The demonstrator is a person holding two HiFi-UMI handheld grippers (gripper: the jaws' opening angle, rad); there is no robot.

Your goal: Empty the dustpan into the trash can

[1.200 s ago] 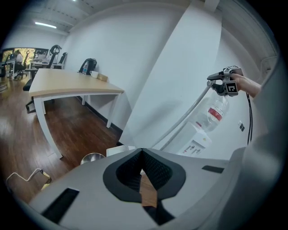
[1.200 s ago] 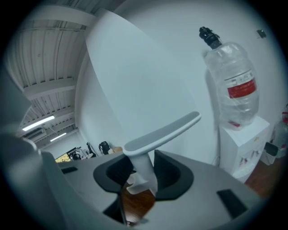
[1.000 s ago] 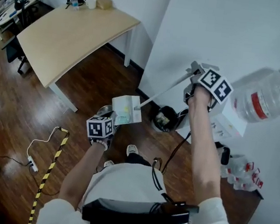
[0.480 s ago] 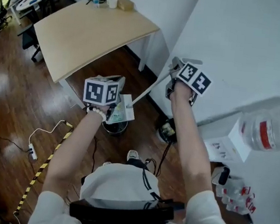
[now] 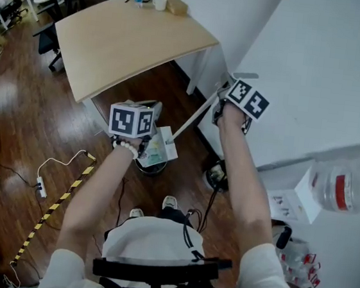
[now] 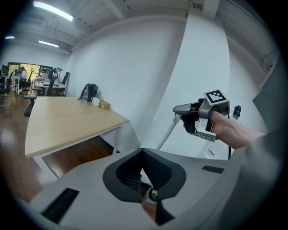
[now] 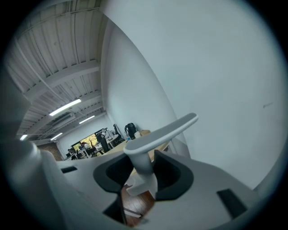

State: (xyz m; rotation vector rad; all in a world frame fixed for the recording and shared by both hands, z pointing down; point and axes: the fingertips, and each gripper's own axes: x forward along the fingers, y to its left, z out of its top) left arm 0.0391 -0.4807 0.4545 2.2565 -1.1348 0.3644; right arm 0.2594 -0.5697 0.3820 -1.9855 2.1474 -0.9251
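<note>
Two grippers: left gripper (image 6: 143, 176), right gripper (image 7: 142, 174). One dustpan (image 5: 158, 147). One trash can (image 5: 145, 168). One table (image 5: 127, 37). One water jug (image 5: 346, 185). One cup (image 5: 159, 2). One power strip (image 5: 40, 189). Two shoes (image 5: 170, 202). One striped tape line (image 5: 56, 213).

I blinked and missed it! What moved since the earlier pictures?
The left gripper rose, and the dustpan's pan beside it now hangs over the trash can. The right gripper swung leftward in the head view, staying clamped on the dustpan handle. Nothing was let go. The table stayed put.
</note>
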